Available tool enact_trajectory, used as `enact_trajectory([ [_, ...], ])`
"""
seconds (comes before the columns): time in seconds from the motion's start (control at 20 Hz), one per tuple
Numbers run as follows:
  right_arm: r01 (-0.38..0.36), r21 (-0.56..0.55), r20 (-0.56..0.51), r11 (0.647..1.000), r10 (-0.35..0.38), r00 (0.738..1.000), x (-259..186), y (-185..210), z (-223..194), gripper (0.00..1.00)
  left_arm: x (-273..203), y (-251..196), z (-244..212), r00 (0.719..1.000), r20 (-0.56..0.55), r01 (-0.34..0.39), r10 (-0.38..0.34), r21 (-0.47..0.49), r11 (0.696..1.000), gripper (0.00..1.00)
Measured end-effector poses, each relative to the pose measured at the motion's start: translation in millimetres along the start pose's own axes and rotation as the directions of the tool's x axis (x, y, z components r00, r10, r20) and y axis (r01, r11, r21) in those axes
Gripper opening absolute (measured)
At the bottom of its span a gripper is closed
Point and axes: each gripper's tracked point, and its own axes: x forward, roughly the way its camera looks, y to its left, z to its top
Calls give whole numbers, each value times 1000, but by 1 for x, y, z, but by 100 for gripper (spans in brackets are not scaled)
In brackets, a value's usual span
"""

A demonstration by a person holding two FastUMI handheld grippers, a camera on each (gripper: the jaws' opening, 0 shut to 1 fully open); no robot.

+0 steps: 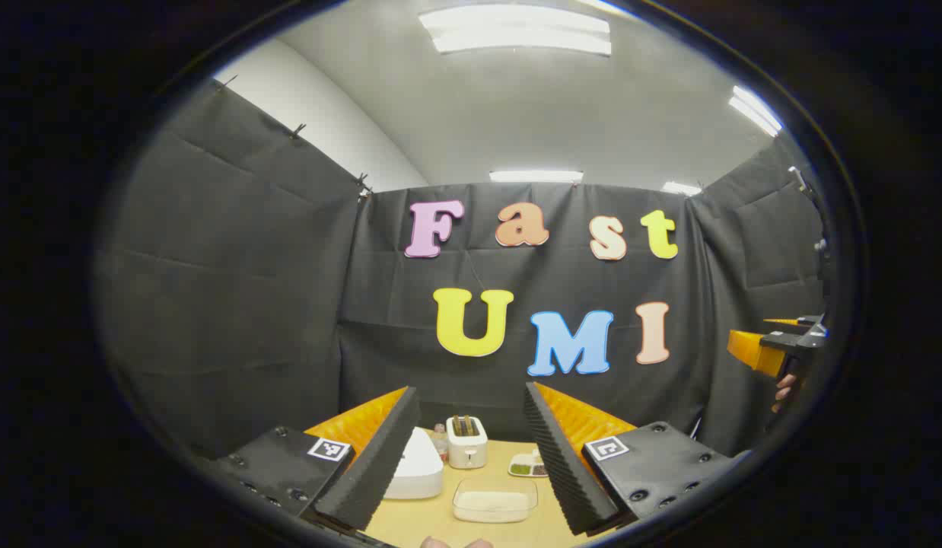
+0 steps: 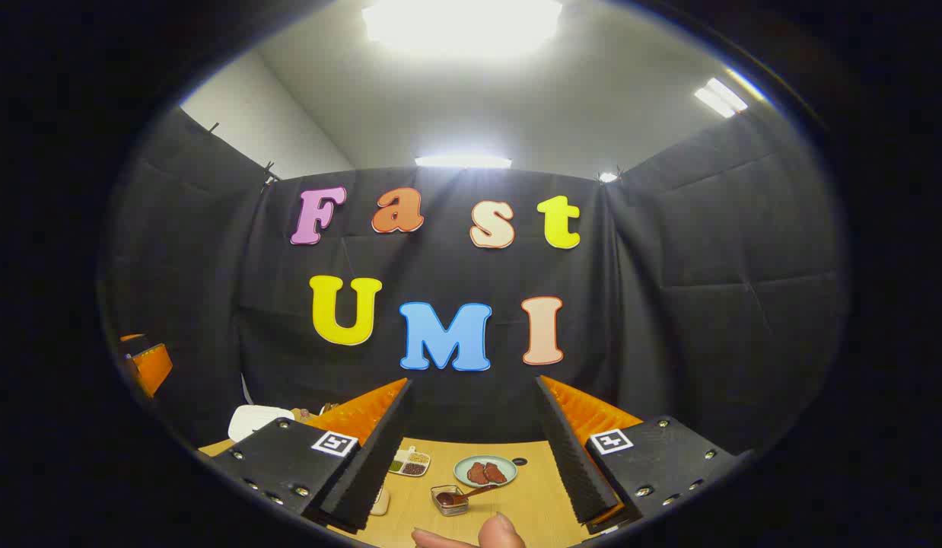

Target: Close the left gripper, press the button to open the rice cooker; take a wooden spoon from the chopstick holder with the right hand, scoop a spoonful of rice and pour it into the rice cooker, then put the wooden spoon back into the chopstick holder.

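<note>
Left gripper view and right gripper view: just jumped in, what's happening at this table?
Nothing is being handled yet. The left gripper and right gripper both hang open above the wooden table. The white rice cooker sits closed beside a toaster, with a clear container of rice in front.

Left tool [image 1: 471, 464], bottom of left gripper view: two wedge fingers [image 1: 558, 464] with ribbed inner pads, ridged outer faces, on black screw-studded plates each carrying a square black-and-white marker. Right tool [image 2: 471, 457], bottom of right gripper view: same build, same markers. Bare fingertips [image 2: 501, 533] at bottom edge.
</note>
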Motion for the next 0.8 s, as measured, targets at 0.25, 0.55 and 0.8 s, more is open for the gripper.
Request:
enact_trajectory([
  [0.25, -15, -9, -2, 1000, 15, 1000, -2, 8, -2, 95, -5, 11, -2, 1000, -4, -18, 18, 7, 1000, 93],
  [0.55, -13, -14, 6, 1000, 13, 1000, -3, 12, 1, 95, -5, 21, -5, 1000, -6, -28, 28, 2, 1000, 93],
  [0.8, -9, -17, 12, 1000, 10, 1000, -4, 18, 1, 95, -5, 28, -5, 1000, -1, -27, 27, 8, 1000, 93],
])
